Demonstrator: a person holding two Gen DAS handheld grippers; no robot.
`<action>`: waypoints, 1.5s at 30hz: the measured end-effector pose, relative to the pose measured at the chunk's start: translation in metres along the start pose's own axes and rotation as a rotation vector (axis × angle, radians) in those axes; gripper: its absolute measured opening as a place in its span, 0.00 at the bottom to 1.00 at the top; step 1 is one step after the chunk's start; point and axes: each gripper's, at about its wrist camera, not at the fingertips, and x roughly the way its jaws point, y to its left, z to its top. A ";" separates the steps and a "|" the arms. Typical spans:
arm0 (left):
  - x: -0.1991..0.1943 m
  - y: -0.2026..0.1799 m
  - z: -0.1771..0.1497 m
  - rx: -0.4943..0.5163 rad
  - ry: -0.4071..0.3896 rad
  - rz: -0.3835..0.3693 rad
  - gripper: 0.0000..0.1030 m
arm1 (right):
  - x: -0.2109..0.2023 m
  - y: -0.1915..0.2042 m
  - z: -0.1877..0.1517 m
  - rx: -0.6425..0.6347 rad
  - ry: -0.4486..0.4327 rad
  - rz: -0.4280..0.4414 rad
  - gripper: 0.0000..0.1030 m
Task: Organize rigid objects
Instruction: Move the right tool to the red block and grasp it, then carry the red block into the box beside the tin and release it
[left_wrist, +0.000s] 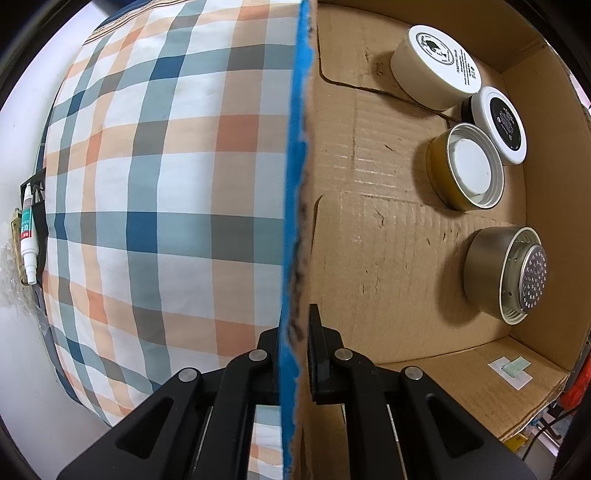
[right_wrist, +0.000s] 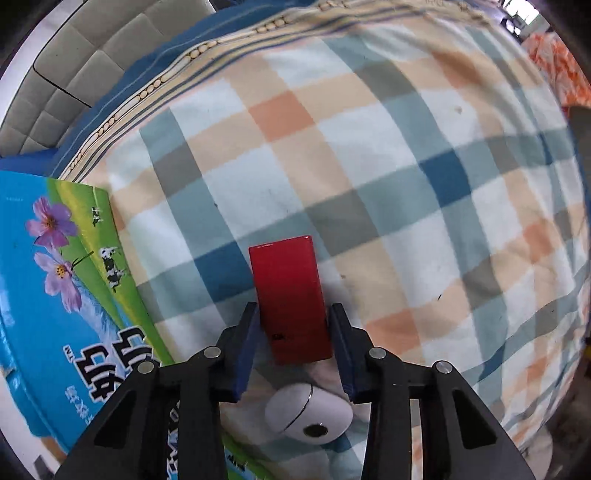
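Observation:
In the left wrist view my left gripper (left_wrist: 293, 325) is shut on the blue-edged wall (left_wrist: 295, 184) of a cardboard box (left_wrist: 369, 221). Inside the box lie a white jar (left_wrist: 432, 70), a black-and-white lidded jar (left_wrist: 498, 123), a yellow tin (left_wrist: 465, 170) and a metal strainer cup (left_wrist: 506, 273). In the right wrist view my right gripper (right_wrist: 293, 314) is shut on a red rectangular block (right_wrist: 291, 295), held over the plaid bedcover (right_wrist: 369, 166). A white egg-shaped case (right_wrist: 308, 413) lies on the cover below the fingers.
The box's printed blue outer side (right_wrist: 55, 277) stands left of the right gripper. A white tube (left_wrist: 27, 236) hangs on a black rack at the bed's left edge. A padded grey headboard (right_wrist: 74, 55) is at the far left. An orange cloth (right_wrist: 554, 66) lies far right.

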 end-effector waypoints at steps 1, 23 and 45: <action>0.000 0.000 0.000 0.003 0.001 0.001 0.04 | 0.002 -0.001 0.001 0.003 0.008 0.001 0.41; -0.002 -0.001 -0.002 0.002 -0.006 -0.004 0.04 | -0.074 0.060 -0.059 -0.081 -0.087 0.095 0.36; 0.000 0.003 -0.002 -0.014 -0.010 -0.010 0.04 | -0.134 0.129 -0.160 -0.409 -0.008 0.387 0.36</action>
